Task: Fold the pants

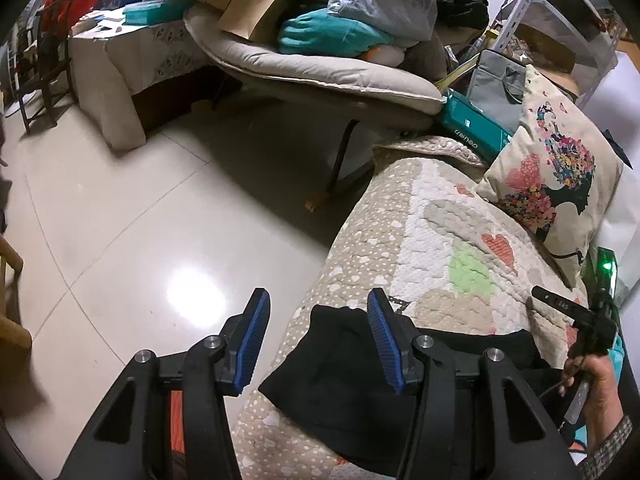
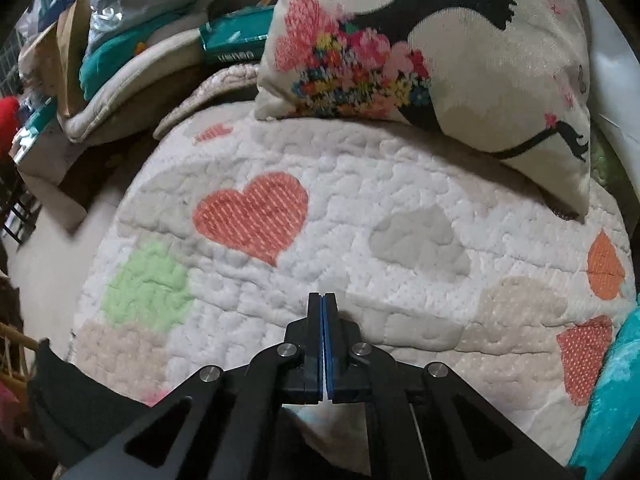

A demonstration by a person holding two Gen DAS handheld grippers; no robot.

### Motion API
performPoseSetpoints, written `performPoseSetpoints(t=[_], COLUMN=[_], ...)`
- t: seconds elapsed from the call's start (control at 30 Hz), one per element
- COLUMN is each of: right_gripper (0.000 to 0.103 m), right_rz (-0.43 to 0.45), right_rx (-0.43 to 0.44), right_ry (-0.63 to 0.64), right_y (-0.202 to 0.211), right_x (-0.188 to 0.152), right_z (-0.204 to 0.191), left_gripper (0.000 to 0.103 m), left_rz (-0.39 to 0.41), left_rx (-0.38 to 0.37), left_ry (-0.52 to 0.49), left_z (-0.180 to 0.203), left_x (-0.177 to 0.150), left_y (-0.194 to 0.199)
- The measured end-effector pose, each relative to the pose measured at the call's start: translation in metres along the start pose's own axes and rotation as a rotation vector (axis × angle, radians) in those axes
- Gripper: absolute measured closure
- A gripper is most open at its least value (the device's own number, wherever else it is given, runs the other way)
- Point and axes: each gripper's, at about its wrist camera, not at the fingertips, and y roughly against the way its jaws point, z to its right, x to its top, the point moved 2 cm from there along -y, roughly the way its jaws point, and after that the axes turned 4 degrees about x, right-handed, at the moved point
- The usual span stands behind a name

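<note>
Black pants (image 1: 340, 392) lie on the heart-patterned quilt (image 1: 440, 240) near its front-left edge. My left gripper (image 1: 318, 320) is open above the pants' left end, one blue pad (image 1: 254, 336) over the floor and the other over the cloth. My right gripper (image 2: 322, 308) is shut with nothing visible between its pads, held above the quilt (image 2: 360, 208). It also shows at the right edge of the left wrist view (image 1: 560, 304). A dark edge of the pants (image 2: 72, 392) shows at the lower left of the right wrist view.
A floral cushion (image 1: 552, 168) leans at the back of the quilt. A padded chair (image 1: 320, 64) piled with bags and boxes stands beyond. Tiled floor (image 1: 140, 240) lies to the left. A teal cloth (image 2: 612, 392) lies at the right.
</note>
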Motion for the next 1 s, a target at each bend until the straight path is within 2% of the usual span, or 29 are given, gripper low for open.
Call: performPoseSetpoints(t=[0.03,0.07,0.1,0.13,0.17,0.33,0.37,0.4,0.43,0.47,0.57,0.73,0.87,1.0], right_gripper=[0.097,0.077,0.040,0.027,0.024,0.028,0.042,0.068,0.069,0.089,0.093,0.096,0.097,0.097], right_rz=[-0.005,-0.016,-0.027,-0.028,-0.020,-0.126,-0.154,-0.178,-0.177,-0.163,-0.155,-0.103,-0.112,-0.127], right_rx=[0.041,0.073,0.096,0.106,0.107,0.162,0.167,0.173,0.154,0.146,0.121,0.006,-0.051,-0.119], right_ry=[0.004,0.013,0.025,0.041,0.065,0.115,0.133,0.147,0.171,0.188,0.176,0.186,0.177,0.197], right_y=[0.005,0.008,0.011,0.015,0.019,0.008,0.003,-0.001,-0.002,0.002,0.011,0.016,-0.001,-0.015], right_x=[-0.003,-0.006,-0.010,-0.015,-0.022,-0.053,-0.060,-0.065,-0.069,-0.071,-0.070,-0.050,-0.029,-0.021], right_z=[-0.003,-0.005,-0.008,-0.009,-0.012,-0.012,-0.017,-0.019,-0.024,-0.028,-0.029,-0.028,-0.023,-0.027], left_gripper=[0.053,0.053,0.053,0.053,0.053,0.053,0.053,0.053,0.053,0.053,0.053,0.053,0.053,0.053], left_rz=[-0.001,-0.002,-0.004,-0.006,-0.007,-0.005,-0.007,-0.012,-0.019,-0.027,-0.035,-0.046,-0.051,-0.050], left_rx=[-0.004,-0.008,-0.014,-0.019,-0.024,-0.025,-0.026,-0.030,-0.034,-0.040,-0.044,-0.046,-0.036,-0.026], left_ry=[0.001,0.001,0.002,0.003,0.004,0.004,0.005,0.007,0.009,0.012,0.012,0.006,0.006,0.010], left_z=[0.000,0.000,0.000,0.000,0.000,-0.001,-0.001,-0.001,-0.001,-0.001,-0.001,0.002,0.003,0.003], left_x=[0.000,-0.001,-0.002,-0.002,-0.003,-0.003,-0.003,-0.003,-0.004,-0.004,-0.004,-0.006,-0.006,-0.004], left_y=[0.001,0.001,0.002,0.003,0.004,0.005,0.004,0.004,0.003,0.002,0.000,-0.003,-0.007,-0.010])
